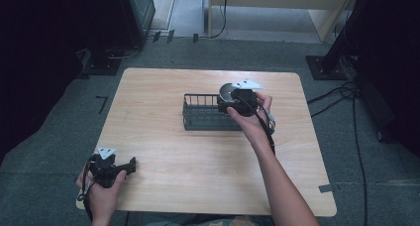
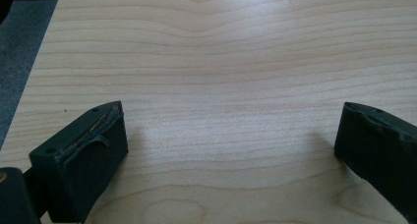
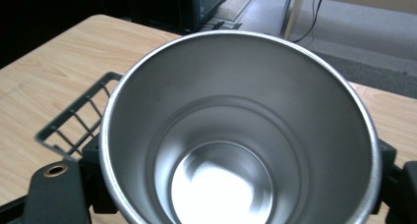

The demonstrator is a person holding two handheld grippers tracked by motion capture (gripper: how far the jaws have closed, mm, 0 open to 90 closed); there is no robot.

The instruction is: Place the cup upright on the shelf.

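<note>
Two hand-held grippers are seen over a light wooden bench (image 1: 198,161) in the high view. The left hand-held gripper (image 1: 130,165) is held low at the lower left of the frame, near the bench's front corner. In the left gripper view its jaws are set wide apart, with bare wood grain between them and nothing gripped.

The right hand-held gripper (image 1: 229,101) is held right of centre in the high view, at the right end of a dark wire basket (image 1: 198,118) that stands near the middle of the bench. A steel cup (image 1: 228,91) is clamped between its jaws. In the right gripper view the steel cup (image 3: 241,130) is seen from above, mouth open toward the camera, its interior empty and polished, with a black jaw pressed against each side of its wall. The basket's wire rim (image 3: 74,118) is seen at the left of that frame, behind the cup. Whether the cup touches the basket cannot be determined.
</note>
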